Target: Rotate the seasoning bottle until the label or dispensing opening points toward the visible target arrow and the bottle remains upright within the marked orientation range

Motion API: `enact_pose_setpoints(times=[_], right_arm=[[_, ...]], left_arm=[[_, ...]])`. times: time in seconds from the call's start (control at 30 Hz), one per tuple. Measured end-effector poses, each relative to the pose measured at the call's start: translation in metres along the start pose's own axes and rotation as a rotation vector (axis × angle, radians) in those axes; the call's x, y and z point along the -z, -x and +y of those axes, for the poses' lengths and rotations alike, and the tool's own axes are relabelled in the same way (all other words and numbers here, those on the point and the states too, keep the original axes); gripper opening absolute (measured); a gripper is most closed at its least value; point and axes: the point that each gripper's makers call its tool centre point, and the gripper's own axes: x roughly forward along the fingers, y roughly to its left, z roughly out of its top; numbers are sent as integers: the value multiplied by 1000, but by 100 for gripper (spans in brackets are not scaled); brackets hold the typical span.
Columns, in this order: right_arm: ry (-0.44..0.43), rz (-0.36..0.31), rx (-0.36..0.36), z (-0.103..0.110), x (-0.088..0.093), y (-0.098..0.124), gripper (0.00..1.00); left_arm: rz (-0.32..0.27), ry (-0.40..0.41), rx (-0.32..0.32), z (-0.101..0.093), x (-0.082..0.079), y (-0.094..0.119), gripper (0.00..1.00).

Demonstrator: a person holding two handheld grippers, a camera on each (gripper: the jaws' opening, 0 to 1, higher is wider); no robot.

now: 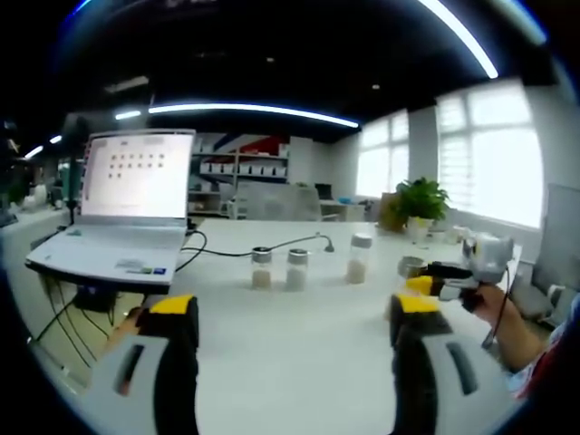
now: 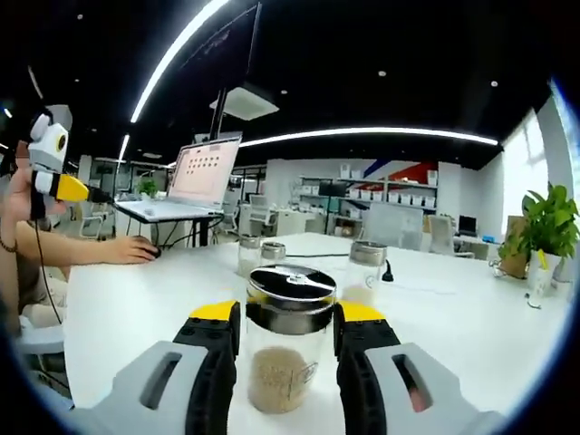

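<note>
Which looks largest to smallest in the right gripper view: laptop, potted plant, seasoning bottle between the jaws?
1. Seasoning bottle, though nearness to the camera inflates it.
2. Laptop.
3. Potted plant, close to the laptop in apparent size, so that order is unsure.

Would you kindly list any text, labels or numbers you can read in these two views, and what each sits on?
None can be read.
Laptop screen: rows of small marks, too blurred.
Laptop palm rest sticker: too small.
Seasoning bottle between the right gripper jaws: faint mark on the glass, illegible.
</note>
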Motion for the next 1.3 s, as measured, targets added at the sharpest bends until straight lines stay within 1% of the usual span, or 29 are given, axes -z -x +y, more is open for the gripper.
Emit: enact_pose_setpoints(times=[0.1,0.17,0.23,0.37,0.43,0.5,0.57,0.73,0.77,0.83,0.87,0.93,1.0,1.07,1.1,1.17,1.3], right_arm=[[8,1,12,-7,-5,2,46],[0,3,21,-12,-5,5,51],[-14,-5,6,-15,-7,7,53],[-39,-18,-80,-11,-12,9,55],[-48,-23,-101,-12,-14,10,57],[-47,-24,-137,-12,-16,12,60],[-44,-16,-170,-11,-15,13,62],[-69,-5,-241,-9,-11,12,64],[-68,-28,-296,-3,-14,11,67],[-85,-48,-361,3,-17,11,71],[-103,-49,-380,4,-17,10,71],[-111,-50,-406,4,-17,8,71],[-108,-40,-426,5,-16,5,71],[-74,-14,-470,11,-11,5,71],[-65,-4,-496,15,-8,6,71],[-60,18,-524,19,-5,4,71],[-61,31,-525,16,-1,-1,70]], left_arm=[[3,-2,3,-1,0,1,92],[-2,0,1,0,-1,1,92],[-4,1,-2,1,-1,2,92],[-3,3,-7,3,-2,2,92],[-4,3,-7,3,-1,1,92],[-2,2,-6,3,-1,1,92],[-1,2,-5,2,-1,0,92],[0,2,-5,2,0,0,92],[0,2,-5,2,0,0,92],[-1,3,-5,2,0,1,92],[-1,3,-6,2,0,1,92],[-2,3,-8,2,-1,1,92],[-3,3,-8,2,-1,1,92],[-4,4,-9,2,-1,2,92],[-4,4,-9,2,-1,2,92],[-3,3,-8,2,-1,2,92],[0,4,-7,2,0,1,92]])
